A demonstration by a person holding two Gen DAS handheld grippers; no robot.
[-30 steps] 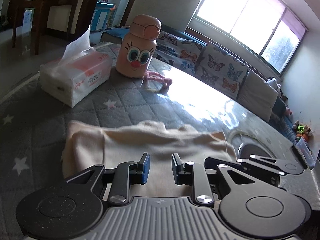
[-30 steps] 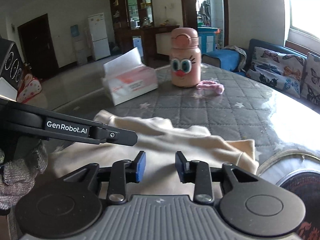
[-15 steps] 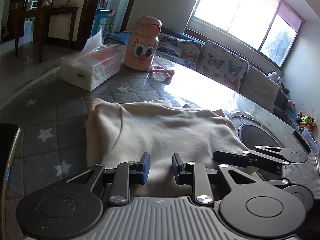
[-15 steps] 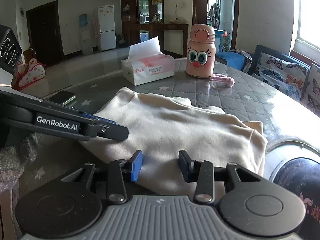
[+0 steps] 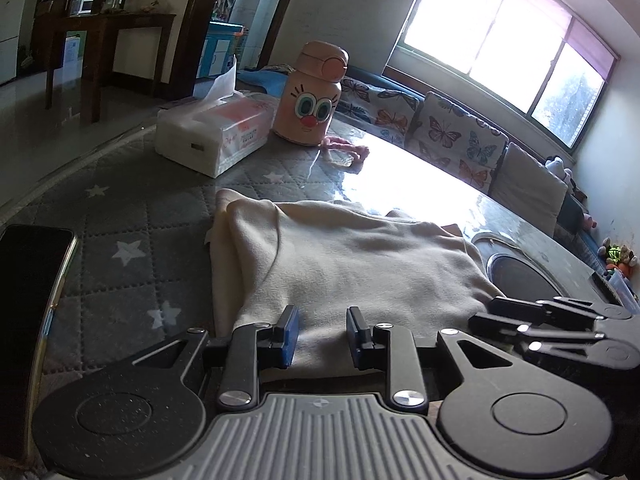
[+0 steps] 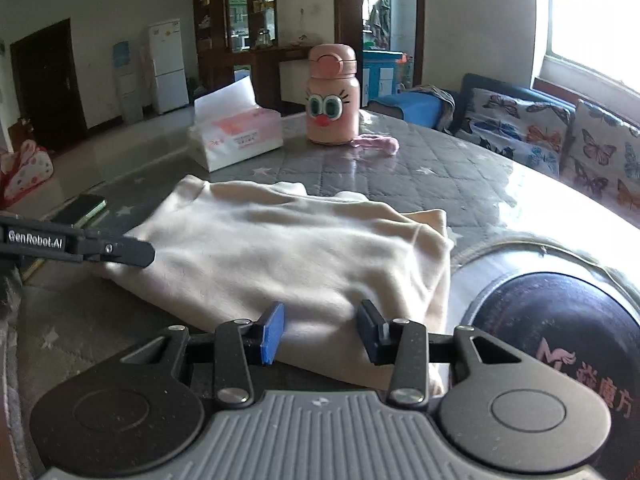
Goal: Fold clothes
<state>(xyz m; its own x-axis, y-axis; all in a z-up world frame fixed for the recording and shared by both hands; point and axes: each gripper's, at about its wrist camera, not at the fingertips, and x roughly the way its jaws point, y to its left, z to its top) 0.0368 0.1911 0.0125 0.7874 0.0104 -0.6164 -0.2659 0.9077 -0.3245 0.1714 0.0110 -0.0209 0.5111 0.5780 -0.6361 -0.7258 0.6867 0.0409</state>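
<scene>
Left gripper (image 5: 322,334): tilted downward, jaws parted with a clear gap, nothing pinched between the blue pads (image 5: 290,336). Right gripper (image 6: 320,332): same downward tilt, jaws parted somewhat wider, pads pressing on nothing. Each gripper's fingers show at the side of the other's view, so the two sit close together.

Quilted star-print table (image 5: 132,216) carries cream garment (image 5: 360,264), tissue pack (image 5: 216,136), pink bottle (image 5: 312,100), phone (image 5: 28,280)
</scene>
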